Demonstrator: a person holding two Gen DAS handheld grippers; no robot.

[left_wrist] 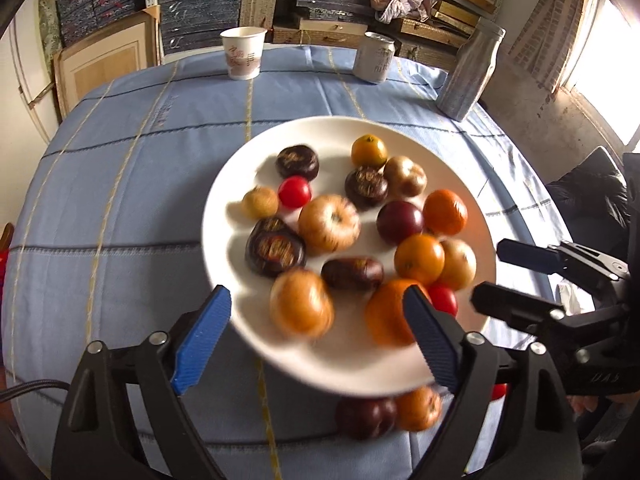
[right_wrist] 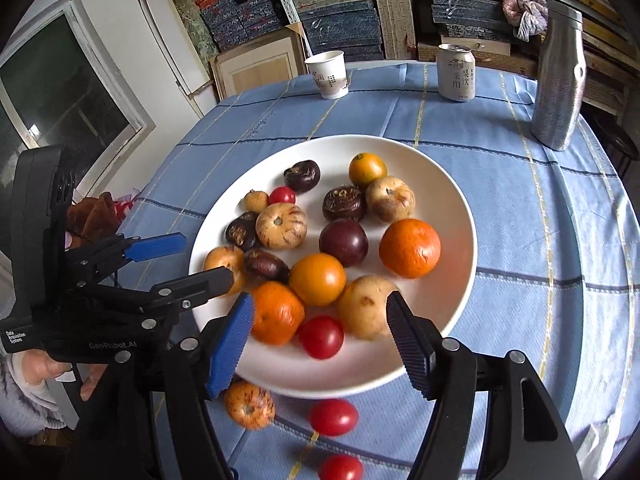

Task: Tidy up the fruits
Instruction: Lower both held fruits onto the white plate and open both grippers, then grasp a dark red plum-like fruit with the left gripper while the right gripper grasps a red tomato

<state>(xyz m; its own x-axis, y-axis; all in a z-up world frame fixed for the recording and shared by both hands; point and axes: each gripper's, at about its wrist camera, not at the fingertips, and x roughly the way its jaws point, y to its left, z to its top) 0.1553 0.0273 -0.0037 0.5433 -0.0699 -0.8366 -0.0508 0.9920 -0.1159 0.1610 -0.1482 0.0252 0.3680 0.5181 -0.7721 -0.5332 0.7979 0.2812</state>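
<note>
A white plate sits in the middle of the table, which is covered with a blue checked cloth. The plate holds a heap of small fruits: oranges, a dark plum, brown-black round ones, pale striped ones, and two red tomatoes, one at the near side and one at the far left of the heap. Several fruits lie off the plate on the cloth just beside its near rim: a striped orange fruit and two more red tomatoes in the right wrist view, and a dark plum next to an orange one in the left wrist view.

The left gripper hangs over the near rim of the plate with its blue fingers wide apart and nothing between them pressed. The plate and fruits look blurred in that view. The right gripper is also over the near rim, fingers apart, with the near tomato lying between them but not gripped. Each gripper shows at the side of the other's view, and a hand in a grey sleeve holds the left one.

At the far edge of the table stand a paper cup, a drinks can and a tall silver bottle to the right. Behind them, shelves are stacked with boxes.
</note>
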